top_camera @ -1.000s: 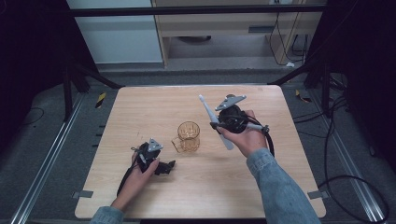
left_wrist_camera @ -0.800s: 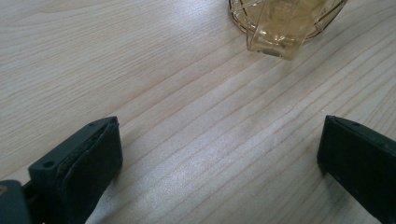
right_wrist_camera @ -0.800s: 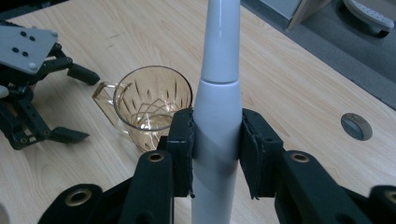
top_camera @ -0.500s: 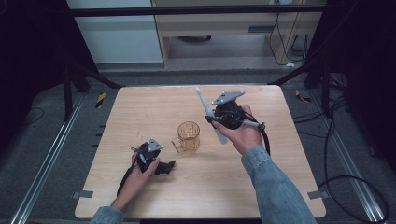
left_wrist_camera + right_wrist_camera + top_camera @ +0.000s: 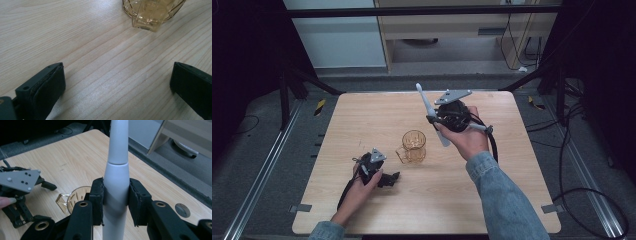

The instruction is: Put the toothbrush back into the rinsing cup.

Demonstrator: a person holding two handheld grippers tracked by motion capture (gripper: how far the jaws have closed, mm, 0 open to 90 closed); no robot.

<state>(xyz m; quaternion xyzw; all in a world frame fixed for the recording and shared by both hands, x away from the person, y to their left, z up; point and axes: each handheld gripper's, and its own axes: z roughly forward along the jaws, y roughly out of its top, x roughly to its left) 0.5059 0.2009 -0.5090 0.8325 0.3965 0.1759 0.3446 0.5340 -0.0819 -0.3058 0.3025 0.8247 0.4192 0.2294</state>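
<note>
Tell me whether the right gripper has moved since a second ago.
Yes. The right gripper, shut on the white toothbrush, has shifted left and toward the table's far edge, judged against the amber glass mug, which stayed put.

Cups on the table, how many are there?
1. The amber glass cup stands near the middle of the table, between the left gripper and the right gripper, which holds a white toothbrush.

Cut off and hidden parts

White wand [image 5: 116,170] runs past the top and bottom edges in the right gripper view; amber glass mug [image 5: 152,12] is cropped by the left gripper view's top edge.
</note>
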